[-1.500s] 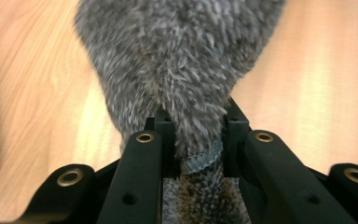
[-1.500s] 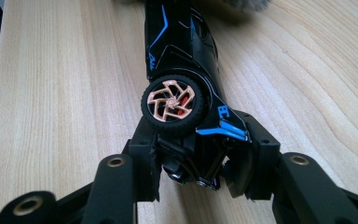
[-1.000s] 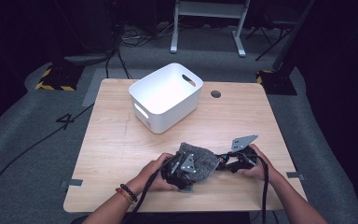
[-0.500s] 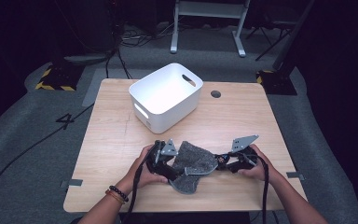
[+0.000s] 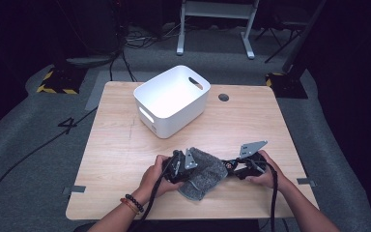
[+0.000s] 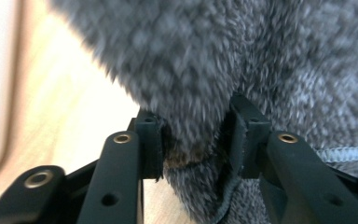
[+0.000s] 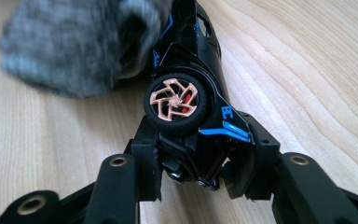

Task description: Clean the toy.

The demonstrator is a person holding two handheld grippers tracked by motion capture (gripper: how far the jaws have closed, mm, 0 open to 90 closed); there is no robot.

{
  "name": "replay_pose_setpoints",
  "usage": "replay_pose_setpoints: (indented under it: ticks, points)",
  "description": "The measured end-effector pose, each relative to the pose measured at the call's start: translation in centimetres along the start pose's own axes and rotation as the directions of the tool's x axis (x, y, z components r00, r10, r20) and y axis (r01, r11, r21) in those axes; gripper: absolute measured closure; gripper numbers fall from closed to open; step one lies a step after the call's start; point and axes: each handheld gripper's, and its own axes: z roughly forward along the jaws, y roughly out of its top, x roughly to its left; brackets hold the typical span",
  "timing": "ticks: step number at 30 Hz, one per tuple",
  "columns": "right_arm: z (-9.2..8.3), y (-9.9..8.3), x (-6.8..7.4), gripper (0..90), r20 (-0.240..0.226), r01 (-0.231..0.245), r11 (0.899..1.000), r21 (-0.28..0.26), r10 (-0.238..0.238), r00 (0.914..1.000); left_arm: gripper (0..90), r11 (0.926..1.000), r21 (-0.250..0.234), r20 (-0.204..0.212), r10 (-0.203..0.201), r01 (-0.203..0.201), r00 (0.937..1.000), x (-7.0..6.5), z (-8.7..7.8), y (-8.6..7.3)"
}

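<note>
A grey fluffy cloth point(image 5: 204, 175) lies on the wooden table point(image 5: 125, 145) near its front edge. My left gripper point(image 5: 182, 166) is shut on a fold of the cloth point(image 6: 193, 140), pinched between its jaws. A black toy car point(image 7: 191, 93) with blue trim and a copper-spoked wheel is held on its side by my right gripper point(image 7: 200, 172), which is shut on the car's end. In the high view the right gripper point(image 5: 236, 166) holds the car point(image 5: 230, 164) against the cloth's right edge. The car's far end is tucked under the cloth point(image 7: 74, 46).
A white plastic bin point(image 5: 170, 100) with handle slots stands at the back middle of the table. A dark round grommet point(image 5: 223, 97) sits to its right. Cables trail from both grippers toward the front edge.
My left gripper has moved left then back right with the cloth, which now lies spread more to the right against the car. The right gripper has barely moved.
</note>
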Motion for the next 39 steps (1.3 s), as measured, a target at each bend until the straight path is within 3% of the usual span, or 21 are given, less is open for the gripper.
replay_pose_setpoints:
  ticks: [2,4,6,7,8,9,11,13,14,16,18,19,21,25,26,28,31,34,36,39]
  points:
    - [0.0,0.0,-0.1,57.5,0.003,-0.012,1.000,-0.003,0.012,0.9999,60.9,0.9990,-0.041,0.025,0.017,-0.016,0.9995,-0.2,-0.5,0.1]
    - [0.1,0.1,-0.1,57.5,0.013,-0.021,1.000,-0.002,0.021,0.9997,64.4,0.9982,-0.038,0.029,0.047,-0.046,0.9985,-0.6,-0.4,0.3]
    - [0.2,0.2,-0.1,57.5,0.020,-0.024,1.000,0.000,0.024,0.9995,64.6,0.9987,-0.014,0.028,0.050,-0.050,0.9983,-0.8,0.0,0.5]
    - [0.1,0.2,-0.1,57.5,0.023,-0.025,1.000,0.003,0.025,0.9994,57.8,0.9990,-0.004,0.018,0.045,-0.045,0.9988,-0.7,0.2,0.5]
    - [0.1,0.2,-0.1,57.5,0.023,-0.025,1.000,0.003,0.025,0.9994,57.8,0.9996,-0.001,0.022,0.029,-0.029,0.9994,-0.5,0.4,0.5]
    - [0.1,0.2,-0.1,57.5,0.025,-0.024,1.000,0.002,0.024,0.9994,50.7,0.9997,0.024,0.028,-0.003,0.002,0.9996,-0.1,0.6,0.5]
    - [0.1,0.2,0.0,57.5,0.027,-0.028,1.000,0.003,0.028,0.9993,30.1,0.9966,0.053,-0.001,-0.063,0.063,0.9980,0.8,1.0,0.1]
    - [0.1,0.2,-0.1,57.4,0.026,-0.030,1.000,0.000,0.030,0.9992,20.0,0.9958,0.033,-0.006,-0.085,0.085,0.9964,1.3,0.7,-0.3]
    - [0.1,0.2,-0.1,57.4,0.027,-0.029,1.000,-0.001,0.029,0.9992,18.0,0.9965,0.023,-0.010,-0.080,0.080,0.9968,1.5,0.3,-0.4]
    - [0.1,0.2,-0.2,57.4,0.037,-0.033,0.999,0.003,0.033,0.9988,18.6,0.9953,-0.039,0.014,-0.088,0.088,0.9961,1.8,-0.6,-0.6]
    - [0.0,0.1,-0.3,57.4,0.043,-0.037,0.999,0.000,0.037,0.9984,18.6,0.9939,-0.081,0.029,-0.073,0.075,0.9969,1.7,-1.4,-0.6]
    - [0.0,0.1,-0.3,57.4,0.043,-0.042,0.999,0.000,0.042,0.9982,20.0,0.9935,-0.099,0.067,-0.049,0.055,0.9966,1.4,-1.7,-0.6]
    - [0.0,0.1,-0.3,57.4,0.044,-0.042,0.999,0.001,0.042,0.9981,24.0,0.9952,-0.098,0.092,0.006,0.003,0.9957,0.6,-1.7,-0.3]
    - [0.0,0.1,-0.3,57.4,0.044,-0.042,0.999,0.001,0.042,0.9982,20.4,0.9982,-0.027,0.130,0.057,-0.054,0.9899,-1.2,0.1,0.1]
    - [0.0,0.1,-0.3,57.4,0.045,-0.042,0.999,0.001,0.041,0.9981,20.4,0.9982,-0.007,0.123,0.060,-0.059,0.9906,-1.5,0.7,0.1]
    - [0.0,0.1,-0.2,57.4,0.043,-0.042,0.999,0.002,0.042,0.9982,21.0,0.9972,0.019,0.101,0.070,-0.072,0.9925,-1.9,1.7,0.4]
    - [0.0,0.1,-0.2,57.5,0.018,-0.046,0.999,-0.001,0.046,0.9988,29.1,0.9981,0.023,0.080,0.054,-0.056,0.9953,-1.9,2.8,0.8]
    - [0.1,0.1,0.0,57.7,0.013,-0.043,0.999,0.000,0.043,0.9990,47.6,0.9980,0.023,0.004,0.059,-0.059,0.9982,-2.1,3.2,1.1]
    - [0.1,0.1,0.0,57.7,0.013,-0.051,0.999,0.001,0.051,0.9986,57.0,0.9990,0.020,-0.035,0.041,-0.041,0.9985,-2.0,3.3,1.2]
    - [0.1,0.1,0.0,57.7,0.005,-0.064,0.998,-0.006,0.064,0.9980,70.3,0.9992,0.027,-0.094,0.031,-0.029,0.9951,-1.7,3.4,1.3]
